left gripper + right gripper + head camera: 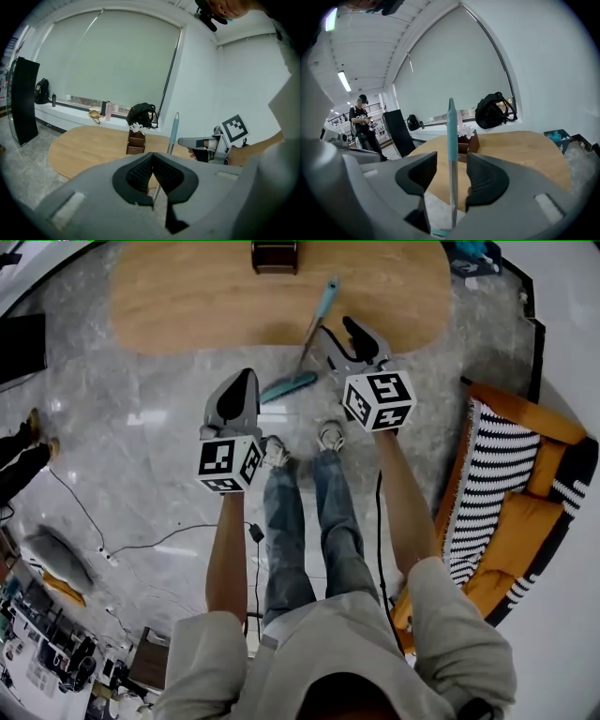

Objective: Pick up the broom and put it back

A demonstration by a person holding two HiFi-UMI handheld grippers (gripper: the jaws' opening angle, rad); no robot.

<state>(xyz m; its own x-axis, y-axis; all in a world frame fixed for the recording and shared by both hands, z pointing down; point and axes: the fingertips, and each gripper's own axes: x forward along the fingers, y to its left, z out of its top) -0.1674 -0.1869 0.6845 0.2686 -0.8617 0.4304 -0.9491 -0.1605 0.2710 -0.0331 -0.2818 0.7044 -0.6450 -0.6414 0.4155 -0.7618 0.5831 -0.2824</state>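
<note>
No words, numbers or brand names can be read in any view. The only printed signs are black-and-white square code patterns with no letters or digits in them. In the head view they stand on the faces of two cubes, the white cube at centre left (228,463) and the white cube at centre right (379,399). One such pattern also shows at the right of the left gripper view.
</note>
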